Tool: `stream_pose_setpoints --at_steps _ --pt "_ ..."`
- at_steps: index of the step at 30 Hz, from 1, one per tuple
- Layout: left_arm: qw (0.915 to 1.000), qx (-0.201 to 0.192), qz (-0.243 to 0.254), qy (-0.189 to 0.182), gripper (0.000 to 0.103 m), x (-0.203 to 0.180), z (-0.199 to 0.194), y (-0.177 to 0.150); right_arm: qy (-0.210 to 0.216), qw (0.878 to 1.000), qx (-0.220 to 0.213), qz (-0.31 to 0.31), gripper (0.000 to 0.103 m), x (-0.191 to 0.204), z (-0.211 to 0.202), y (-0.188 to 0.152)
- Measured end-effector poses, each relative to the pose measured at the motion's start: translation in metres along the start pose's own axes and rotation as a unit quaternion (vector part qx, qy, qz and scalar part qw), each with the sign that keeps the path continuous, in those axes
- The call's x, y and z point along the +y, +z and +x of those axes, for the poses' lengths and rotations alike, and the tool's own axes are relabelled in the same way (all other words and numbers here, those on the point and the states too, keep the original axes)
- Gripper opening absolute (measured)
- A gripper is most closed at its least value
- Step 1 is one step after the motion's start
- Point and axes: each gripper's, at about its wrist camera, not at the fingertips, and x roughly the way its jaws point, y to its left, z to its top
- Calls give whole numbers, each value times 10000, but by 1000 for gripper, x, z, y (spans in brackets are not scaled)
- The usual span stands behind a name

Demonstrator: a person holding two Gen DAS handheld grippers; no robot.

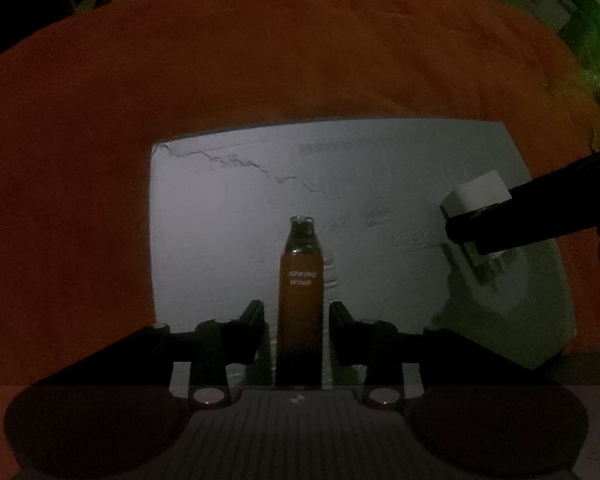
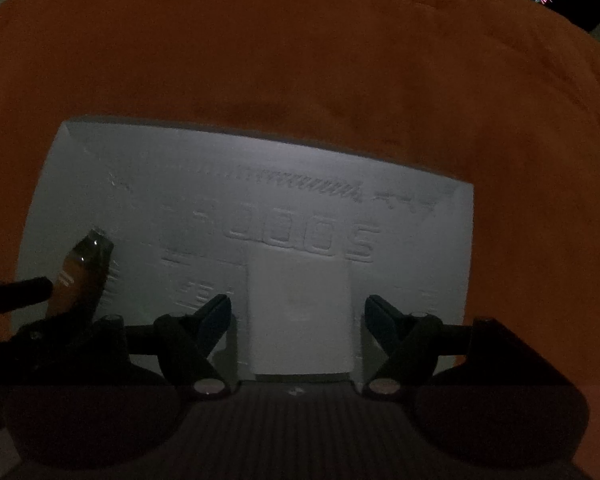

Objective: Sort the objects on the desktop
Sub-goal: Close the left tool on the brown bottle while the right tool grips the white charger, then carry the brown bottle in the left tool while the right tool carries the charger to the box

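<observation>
Both grippers point steeply down over a white foam tray (image 1: 228, 216) that lies on an orange cloth (image 1: 260, 60).

Nearest in the left wrist view, the left gripper (image 1: 299, 320) stands over the near part of the tray with its jaws a little apart. A small orange bottle (image 1: 301, 292) marked "SPRING WIND" sits between them, lying on the tray with its neck toward the tray's far edge. A thin gap shows on each side of the bottle, so the pads do not press on it.

In the right wrist view, the right gripper (image 2: 298, 316) stands over the tray's near edge with its jaws well apart. A white block (image 2: 300, 312) rests on the tray between them, and clear space shows on both sides of it.

Toward the tray's right side in the left view, the same block (image 1: 476, 192) sits between the dark fingers of the right gripper. Toward the tray's left side in the right view, the bottle (image 2: 82, 276) lies beside a dark finger of the left gripper.

Farther on, raised lettering crosses the tray's floor, and a crack runs near its far left corner. Beyond the tray the cloth spreads out to a dim room.
</observation>
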Motion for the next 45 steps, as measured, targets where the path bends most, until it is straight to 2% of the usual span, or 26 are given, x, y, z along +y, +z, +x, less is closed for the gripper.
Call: stream_pose_setpoints --at_steps 1,2,3,5,6,15,22,27,35,40,43,45 --pt "10000 12 -2 -15 32 -1 1 0 5 10000 -2 -14 71 0 2 0" --pt "10000 19 2 -32 32 6 -5 -2 24 10000 -2 -5 62 -3 3 0" --pt "10000 32 16 -52 30 9 -10 -5 33 10000 -14 14 60 -7 2 0" --pt "9999 20 96 -43 22 7 -10 -6 33 9999 -107 2 59 -8 -1 -1" --pt "9999 4 151 -16 21 6 -11 -6 34 9999 -149 -32 59 -6 -3 -4" --pt "9999 -158 28 -62 21 11 -14 -10 162 9992 -355 -39 59 -12 -20 -16" --pt "9989 -376 -122 -246 21 16 -35 -3 356 9975 -611 -73 59 -15 -60 -22" --pt "9979 -534 -197 -321 21 19 -55 -5 330 9967 -734 -98 59 -15 -84 -32" --pt "9974 -658 -79 -294 21 16 -84 -28 145 9964 -770 -324 59 1 -118 -72" --pt "9968 -691 92 -385 21 9 -105 -49 254 9953 -817 -456 59 12 -140 -106" --pt "9948 -944 266 -276 21 4 -125 -64 311 9950 -821 -468 59 18 -147 -123" --pt "9940 -1029 175 -321 20 7 -138 -69 339 9951 -798 -472 59 21 -151 -134"
